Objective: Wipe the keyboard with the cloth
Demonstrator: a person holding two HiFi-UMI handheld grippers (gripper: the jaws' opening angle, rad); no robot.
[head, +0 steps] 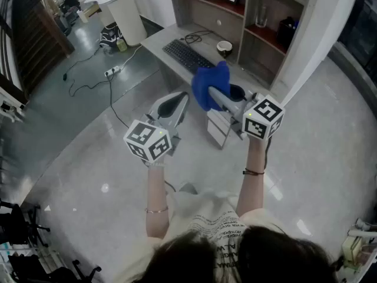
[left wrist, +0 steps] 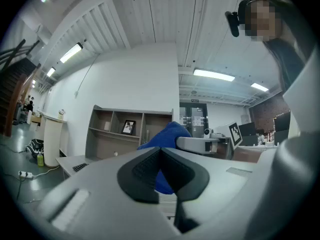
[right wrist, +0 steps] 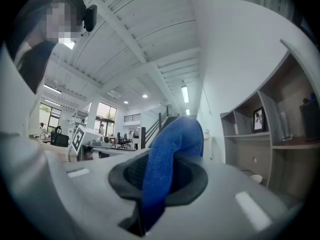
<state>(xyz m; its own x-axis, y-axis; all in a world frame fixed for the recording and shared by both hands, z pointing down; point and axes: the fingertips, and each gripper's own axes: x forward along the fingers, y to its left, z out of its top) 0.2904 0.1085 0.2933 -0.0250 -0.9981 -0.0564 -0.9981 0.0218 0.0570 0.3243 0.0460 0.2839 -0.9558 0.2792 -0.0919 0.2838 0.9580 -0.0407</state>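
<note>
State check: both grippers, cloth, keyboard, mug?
left gripper: shut, empty, held in the air
right gripper: shut on the cloth
cloth: pinched, hanging clear of the keyboard
keyboard: flat on the desk, nothing touching it
mug: upright on the desk

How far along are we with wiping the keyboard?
Done: the cloth is picked up and pinched in the right gripper, whose jaws are shut on it. In hand: both grippers are held in the air, short of the desk; the left gripper is shut and empty. Left: all the wiping, since the cloth is nowhere near the keyboard.
</note>
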